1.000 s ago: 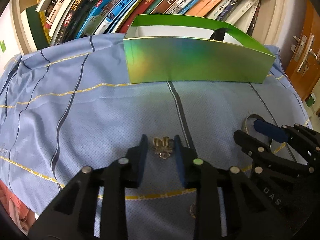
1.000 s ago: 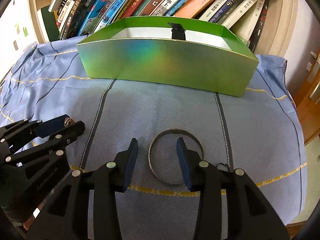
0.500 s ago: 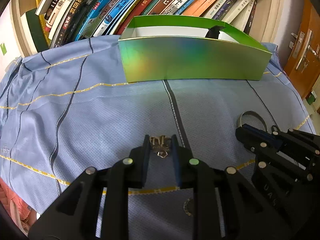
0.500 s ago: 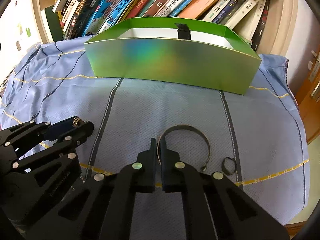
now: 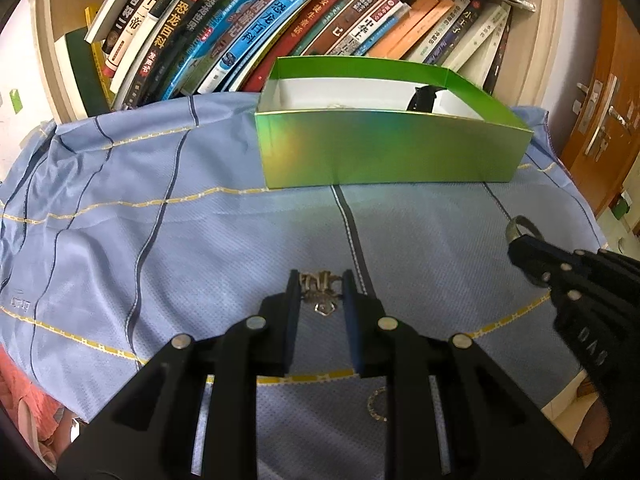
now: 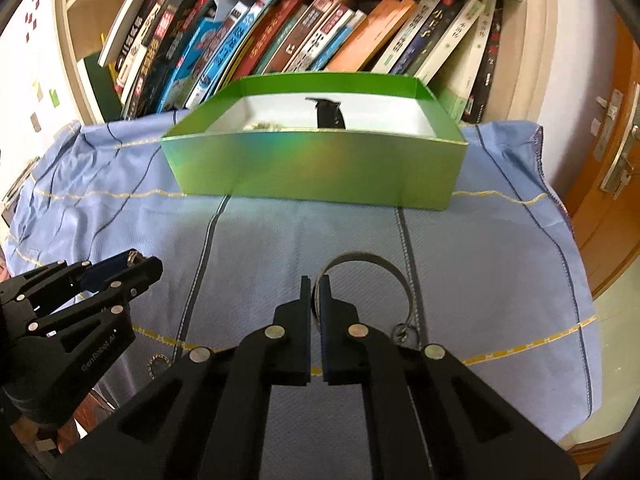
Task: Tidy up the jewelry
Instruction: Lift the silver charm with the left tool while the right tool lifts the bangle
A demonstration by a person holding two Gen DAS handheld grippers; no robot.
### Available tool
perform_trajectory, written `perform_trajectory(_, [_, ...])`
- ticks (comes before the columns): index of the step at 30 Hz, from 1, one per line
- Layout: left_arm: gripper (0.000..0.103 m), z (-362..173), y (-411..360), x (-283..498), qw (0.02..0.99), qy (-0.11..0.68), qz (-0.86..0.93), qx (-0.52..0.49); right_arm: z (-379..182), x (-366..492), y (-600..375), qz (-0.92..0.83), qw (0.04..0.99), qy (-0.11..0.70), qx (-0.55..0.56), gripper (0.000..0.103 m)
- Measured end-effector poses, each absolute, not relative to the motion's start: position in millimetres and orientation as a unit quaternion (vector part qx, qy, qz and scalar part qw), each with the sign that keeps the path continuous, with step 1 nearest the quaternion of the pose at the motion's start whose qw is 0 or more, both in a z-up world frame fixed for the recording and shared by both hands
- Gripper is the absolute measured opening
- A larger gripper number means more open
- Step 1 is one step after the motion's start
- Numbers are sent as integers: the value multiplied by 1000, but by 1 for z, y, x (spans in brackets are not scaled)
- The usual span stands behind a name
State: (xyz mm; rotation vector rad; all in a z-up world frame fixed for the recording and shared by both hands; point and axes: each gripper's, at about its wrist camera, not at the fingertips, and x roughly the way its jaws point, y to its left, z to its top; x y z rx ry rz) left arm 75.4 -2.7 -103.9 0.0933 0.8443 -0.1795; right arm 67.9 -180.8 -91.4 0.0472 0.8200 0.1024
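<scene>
Left wrist view shows your left gripper (image 5: 319,292) with its jaws clamped on a small gold brooch (image 5: 320,294), an ornate piece with a little pendant hanging below its top bar. It sits low over the blue cloth (image 5: 120,248) that covers the surface, whether just lifted or touching you cannot tell from here.

In the right wrist view your right gripper (image 6: 316,292) has its jaws pressed together on the near edge of a thin metal bangle (image 6: 370,270), a plain grey open hoop that arcs away to the right of the fingers. A small dark ring (image 6: 405,332) lies just beside the bangle's free end, loose on the cloth or hooked to it, you cannot say.

The green box (image 6: 316,168) stands at the far side of the cloth, in front of the bookshelf (image 6: 280,40). Inside it you can already see a black item (image 6: 329,114) and what looks like a pale chain near the front wall, so some pieces seem sorted.

By this reading you are midway: both pieces are gripped, neither is in the box yet, and the small ring may remain to collect.
</scene>
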Motion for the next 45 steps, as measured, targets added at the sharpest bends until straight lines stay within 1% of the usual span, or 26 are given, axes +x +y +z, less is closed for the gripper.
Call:
perform_trajectory(6, [21, -118, -7, 82, 898, 429, -88, 47, -108, 74, -184, 63, 905, 420, 26, 4])
perform_trajectory(12, [21, -125, -15, 86, 893, 437, -95, 54, -112, 74, -172, 78, 898, 432, -32, 5])
perform_trajectory(14, [21, -124, -14, 86, 892, 439, -94, 53, -110, 74, -177, 70, 897, 437, -19, 12])
perform_trajectory(15, [21, -123, -13, 85, 893, 438, -93, 52, -110, 74, -179, 66, 897, 437, -12, 20])
perform_trajectory(16, [24, -122, -12, 84, 893, 437, -93, 52, -109, 74, -182, 61, 897, 437, -5, 27])
perform_trajectory(17, [27, -121, -12, 84, 893, 437, -93, 52, -109, 75, -185, 56, 898, 436, 3, 31])
perform_trajectory(18, [34, -121, -12, 83, 894, 435, -93, 55, -109, 76, -186, 51, 898, 438, 7, 35])
perform_trajectory(19, [39, -121, -13, 83, 894, 435, -92, 57, -111, 78, -186, 47, 897, 440, 11, 35])
perform_trajectory(27, [41, -127, -12, 86, 890, 443, -97, 60, -119, 90, -175, 35, 892, 451, 0, 35])
perform_trajectory(29, [41, -127, -13, 86, 890, 442, -98, 61, -120, 91, -170, 38, 894, 446, -9, 34])
perform_trajectory(31, [41, -127, -13, 87, 889, 442, -99, 62, -120, 91, -166, 47, 894, 445, -13, 24])
perform_trajectory(32, [41, -127, -13, 87, 889, 442, -100, 62, -120, 92, -165, 51, 894, 445, -16, 22])
perform_trajectory(33, [38, -127, -12, 88, 889, 443, -102, 60, -120, 91, -163, 55, 894, 445, -20, 17])
perform_trajectory(34, [31, -127, -12, 88, 889, 442, -101, 60, -120, 90, -161, 57, 894, 445, -22, 15])
perform_trajectory(36, [22, -126, -13, 88, 889, 443, -101, 57, -120, 89, -160, 62, 893, 444, -20, 12])
perform_trajectory(38, [21, -126, -12, 89, 889, 443, -99, 54, -120, 89, -162, 67, 893, 445, -13, 6])
perform_trajectory(41, [21, -126, -12, 90, 890, 442, -95, 51, -120, 88, -162, 66, 894, 444, -6, 4])
perform_trajectory(45, [21, -124, -12, 89, 894, 437, -88, 49, -119, 86, -167, 64, 894, 443, 18, 3])
